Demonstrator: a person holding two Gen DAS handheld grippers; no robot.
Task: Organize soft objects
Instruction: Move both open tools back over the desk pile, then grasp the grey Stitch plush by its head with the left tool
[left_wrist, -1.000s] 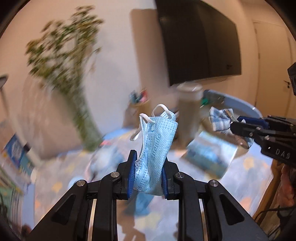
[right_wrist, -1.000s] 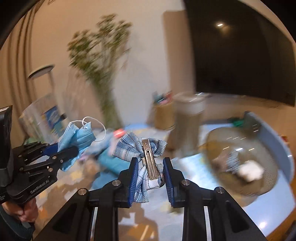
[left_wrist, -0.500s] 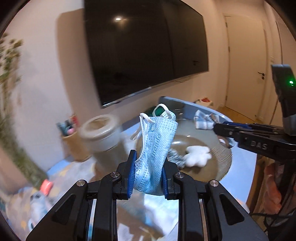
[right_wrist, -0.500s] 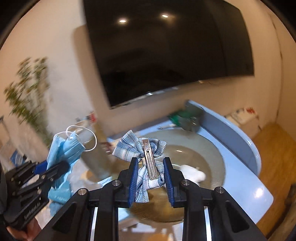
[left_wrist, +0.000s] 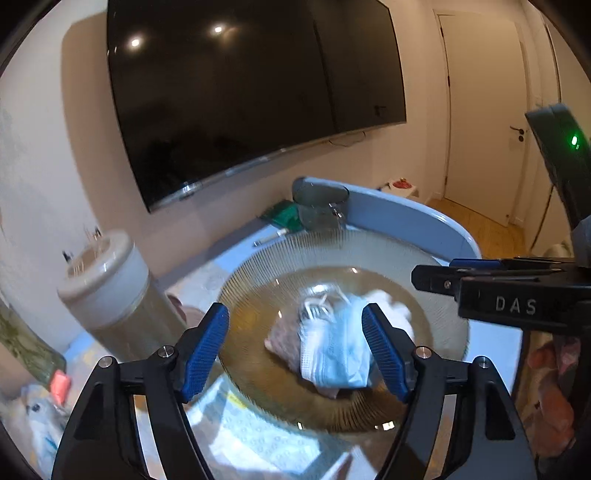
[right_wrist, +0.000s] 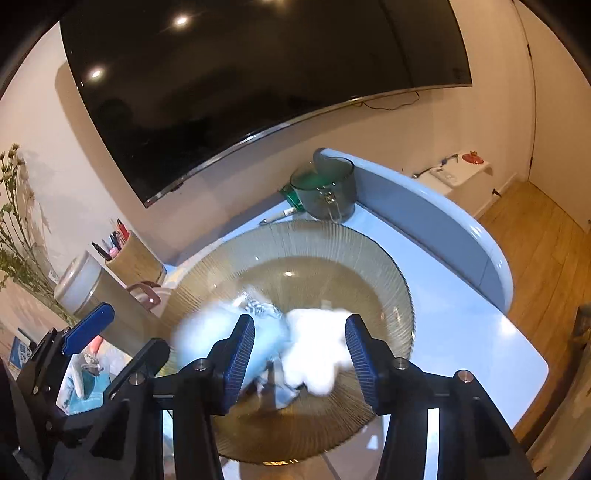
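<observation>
Opening, both the left tool (left_wrist: 295, 347) and right tool (right_wrist: 300, 350) hold nothing above a ribbed amber glass bowl (left_wrist: 436, 258) holding a pleated blue mask (left_wrist: 332, 354).

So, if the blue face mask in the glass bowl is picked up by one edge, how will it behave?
The face mask lies crumpled in the ribbed glass bowl, so it would probably hang limp. It looks thin, likely very light. Its ear loops may snag the plush toy beside it.

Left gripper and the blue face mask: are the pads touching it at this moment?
Apart. In the left wrist view the left gripper is opening, pads wide, and the blue face mask lies blurred below in the glass bowl.
</observation>
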